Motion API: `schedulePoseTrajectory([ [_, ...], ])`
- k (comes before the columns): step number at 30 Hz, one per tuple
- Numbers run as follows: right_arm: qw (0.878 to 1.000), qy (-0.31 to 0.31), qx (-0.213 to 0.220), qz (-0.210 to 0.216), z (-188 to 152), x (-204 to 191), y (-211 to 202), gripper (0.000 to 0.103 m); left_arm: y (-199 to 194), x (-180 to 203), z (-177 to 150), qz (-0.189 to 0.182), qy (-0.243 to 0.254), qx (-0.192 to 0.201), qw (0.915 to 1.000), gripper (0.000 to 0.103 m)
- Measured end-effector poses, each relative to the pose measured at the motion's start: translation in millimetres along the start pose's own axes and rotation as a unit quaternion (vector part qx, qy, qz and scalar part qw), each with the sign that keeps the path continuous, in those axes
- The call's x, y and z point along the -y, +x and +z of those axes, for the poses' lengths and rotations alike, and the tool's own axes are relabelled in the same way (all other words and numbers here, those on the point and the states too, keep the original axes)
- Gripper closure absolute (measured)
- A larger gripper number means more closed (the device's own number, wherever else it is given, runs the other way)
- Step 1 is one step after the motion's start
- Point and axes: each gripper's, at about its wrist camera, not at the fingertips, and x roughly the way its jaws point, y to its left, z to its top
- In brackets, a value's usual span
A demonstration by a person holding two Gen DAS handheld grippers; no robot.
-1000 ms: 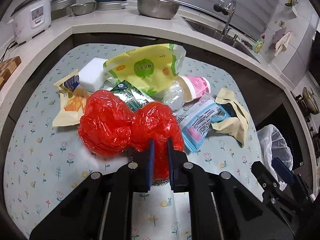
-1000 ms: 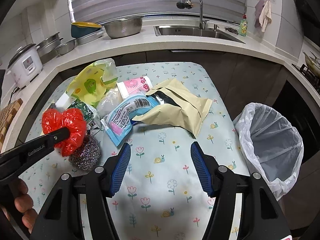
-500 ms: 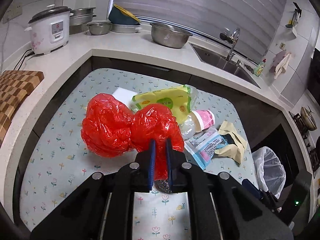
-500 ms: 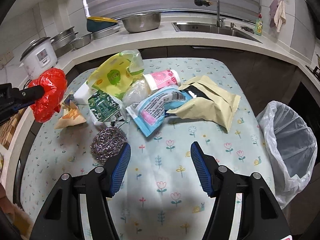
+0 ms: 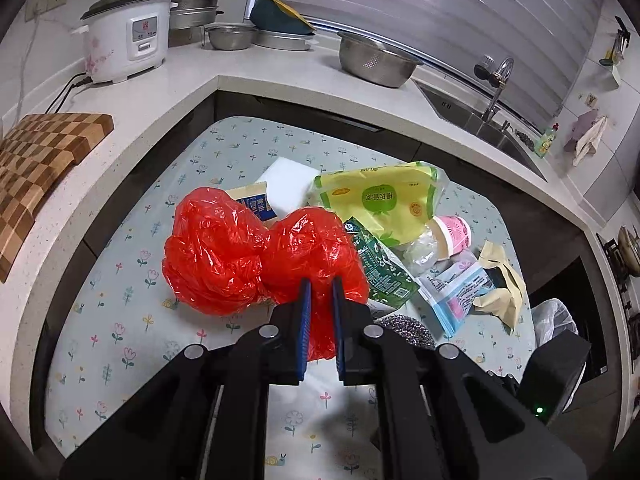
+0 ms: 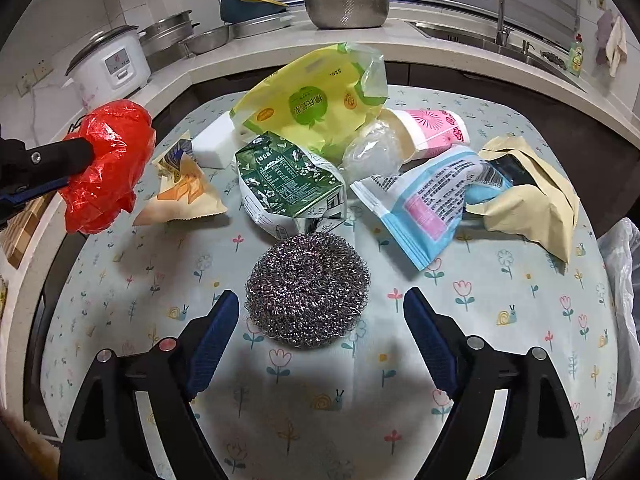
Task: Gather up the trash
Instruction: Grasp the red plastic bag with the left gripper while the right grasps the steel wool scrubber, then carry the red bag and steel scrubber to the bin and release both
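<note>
My left gripper (image 5: 319,286) is shut on a crumpled red plastic bag (image 5: 240,256) and holds it in the air above the table; the bag also shows at the left of the right wrist view (image 6: 106,168). My right gripper (image 6: 320,312) is open and empty, low over the table, with a steel wool scourer (image 6: 307,288) just ahead between its fingers. Behind the scourer lies a pile of trash: a green carton (image 6: 290,184), a yellow-green bag (image 6: 316,100), a pink cup (image 6: 432,132), a blue-white pouch (image 6: 424,200) and a tan paper bag (image 6: 532,200).
A white-lined trash bin (image 6: 624,300) stands off the table's right edge, also in the left wrist view (image 5: 554,320). A white sponge block (image 6: 214,144) and a small wrapper (image 6: 184,188) lie at the left. Counter, rice cooker (image 5: 128,40) and sink (image 5: 472,116) ring the table.
My left gripper has lifted the red bag up and back from the table, uncovering the scourer. My right gripper has moved forward and down toward the scourer.
</note>
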Motion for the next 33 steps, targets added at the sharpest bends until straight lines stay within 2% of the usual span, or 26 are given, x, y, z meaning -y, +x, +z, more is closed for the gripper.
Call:
schedulePoseTrajectory([
  [5, 1.000, -0.002, -0.009, -0.005, 0.2, -3.3, 14.1, 0.021, 8.9, -2.2, -2.0, -0.002, 0.000, -0.009, 1.0000, 0.093],
  [7, 1.000, -0.001, -0.011, 0.001, -0.1, -3.2, 16.7, 0.028, 10.9, -2.6, -3.1, -0.002, -0.001, -0.012, 0.9999, 0.093],
  [8, 1.000, 0.001, -0.012, 0.006, 0.0, -2.4, 16.8, 0.039, 11.7, -2.6, -3.6, -0.002, 0.000, -0.014, 0.9999, 0.093],
  [12, 1.000, 0.003, -0.003, 0.006, -0.4, 0.5, 7.6, 0.045, 10.8, 0.8, -5.3, -0.003, 0.003, -0.014, 0.9999, 0.093],
  [20, 0.999, 0.028, 0.039, 0.005, -3.6, 27.6, -40.8, 0.045, 1.6, 27.9, -13.6, -0.010, 0.027, -0.011, 0.9995, 0.093],
  [33, 0.990, 0.087, 0.108, -0.039, -21.4, 107.4, -126.4, 0.045, -15.1, 116.6, -41.7, -0.040, 0.105, -0.007, 0.9936, 0.093],
])
